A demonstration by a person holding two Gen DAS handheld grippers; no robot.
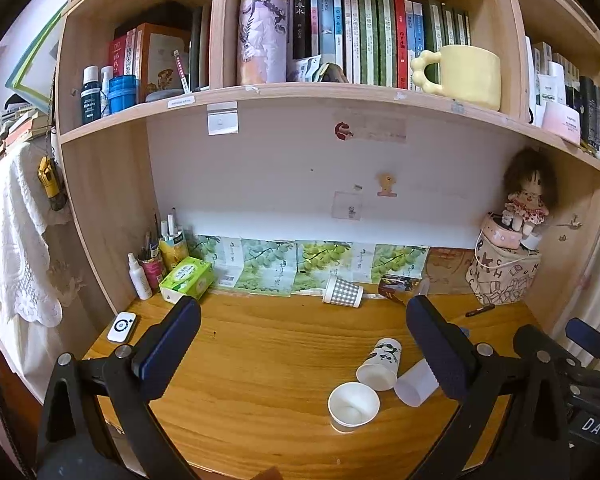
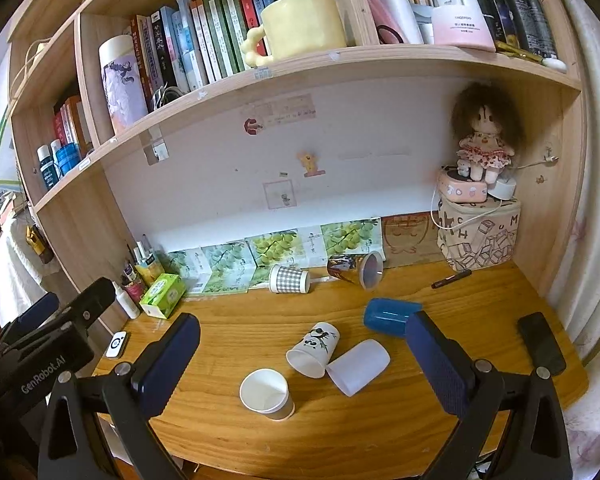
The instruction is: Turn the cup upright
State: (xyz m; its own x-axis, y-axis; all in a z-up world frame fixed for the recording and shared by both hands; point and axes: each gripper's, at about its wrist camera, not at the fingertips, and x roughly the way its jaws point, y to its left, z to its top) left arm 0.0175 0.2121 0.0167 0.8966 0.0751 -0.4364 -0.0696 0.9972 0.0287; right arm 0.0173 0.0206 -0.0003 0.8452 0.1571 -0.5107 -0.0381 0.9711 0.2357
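Left claw (image 1: 303, 348): fingers wide apart, holding nothing, poised above the table (image 1: 260, 360); the spread suits a wide approach to a cup. Working left to right in the right wrist view: a plain paper cup (image 2: 266, 393) stands upright at about 7 o'clock of the cluster, mouth up, needing no action. At centre lies the panda-print cup (image 2: 313, 349) on its side, mouth toward the camera. Touching it at 4 o'clock lies a frosted plastic cup (image 2: 358, 366), also on its side. At 2 o'clock, a blue cup (image 2: 388, 315) lies on its side, just beyond the right finger. Toward 12 o'clock, against the back wall, a checked cup (image 2: 289, 279) and a dark foil-patterned cup (image 2: 354, 270) lie tipped. Right claw (image 2: 302, 350): fingers likewise fully apart, empty, framing the panda-print cup, which in my judgement is the likely next cup to be righted. Its contact with the frosted cup risks disturbing that one.
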